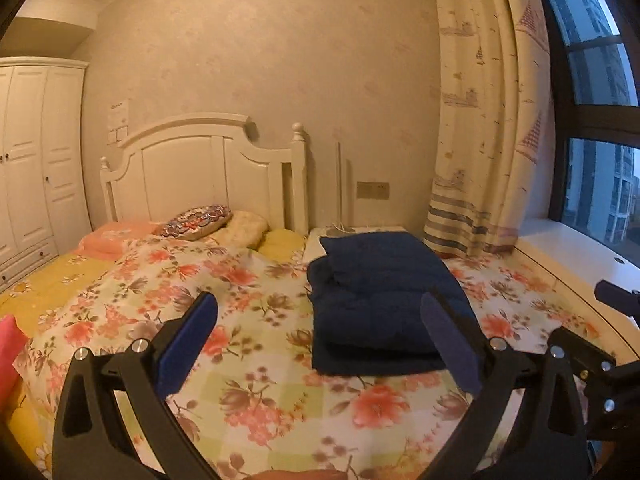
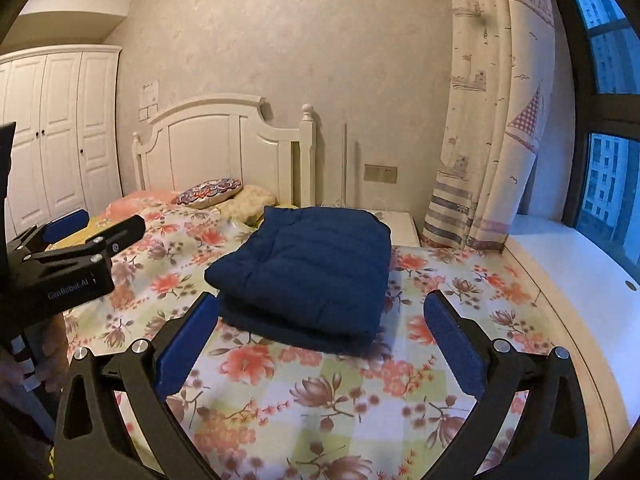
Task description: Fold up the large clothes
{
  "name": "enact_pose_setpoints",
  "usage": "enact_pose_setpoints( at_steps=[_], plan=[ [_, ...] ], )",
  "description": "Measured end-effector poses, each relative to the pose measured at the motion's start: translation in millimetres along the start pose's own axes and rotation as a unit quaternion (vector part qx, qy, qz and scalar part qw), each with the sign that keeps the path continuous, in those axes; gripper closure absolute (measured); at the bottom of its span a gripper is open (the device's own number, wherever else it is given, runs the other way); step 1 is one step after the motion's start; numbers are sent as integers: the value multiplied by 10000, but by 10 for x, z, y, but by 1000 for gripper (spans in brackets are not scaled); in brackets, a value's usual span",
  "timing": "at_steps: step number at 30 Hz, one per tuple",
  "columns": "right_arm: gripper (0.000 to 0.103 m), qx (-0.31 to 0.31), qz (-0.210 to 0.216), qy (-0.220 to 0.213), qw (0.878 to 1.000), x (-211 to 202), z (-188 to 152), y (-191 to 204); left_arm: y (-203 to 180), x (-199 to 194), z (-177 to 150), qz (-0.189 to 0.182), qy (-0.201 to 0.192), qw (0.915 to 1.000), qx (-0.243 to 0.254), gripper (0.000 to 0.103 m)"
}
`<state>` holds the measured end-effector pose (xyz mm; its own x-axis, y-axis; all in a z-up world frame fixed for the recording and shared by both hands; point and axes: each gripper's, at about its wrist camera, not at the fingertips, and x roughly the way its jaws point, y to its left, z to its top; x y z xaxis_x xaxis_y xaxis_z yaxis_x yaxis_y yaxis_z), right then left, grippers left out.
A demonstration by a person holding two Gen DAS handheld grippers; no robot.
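Blue pads line the spread fingers of your left tool (image 1: 320,344) and your right tool (image 2: 324,344), and both stand wide open with nothing between them, held above the bed (image 2: 320,408) and apart from the garment. Just beyond the fingertips, the navy padded jacket (image 2: 312,268) lies folded into a thick rectangular stack on the floral bedcover (image 1: 248,392), toward the window side of the bed and clear of both tools. Farther out you have the pillows (image 1: 200,222) against the white headboard (image 1: 200,168), the wardrobe (image 1: 28,152) on the left, and the patterned curtain (image 1: 484,120) beside the window (image 1: 600,120) on the right.
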<state>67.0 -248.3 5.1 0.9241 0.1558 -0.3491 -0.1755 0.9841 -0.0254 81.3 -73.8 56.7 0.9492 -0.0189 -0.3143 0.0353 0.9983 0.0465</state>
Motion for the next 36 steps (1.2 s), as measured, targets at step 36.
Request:
enact_pose_setpoints(
  at_steps=[36],
  plan=[
    [4, 7, 9, 237, 9997, 79, -97, 71, -79, 41, -120, -6, 175, 9998, 102, 2]
  ],
)
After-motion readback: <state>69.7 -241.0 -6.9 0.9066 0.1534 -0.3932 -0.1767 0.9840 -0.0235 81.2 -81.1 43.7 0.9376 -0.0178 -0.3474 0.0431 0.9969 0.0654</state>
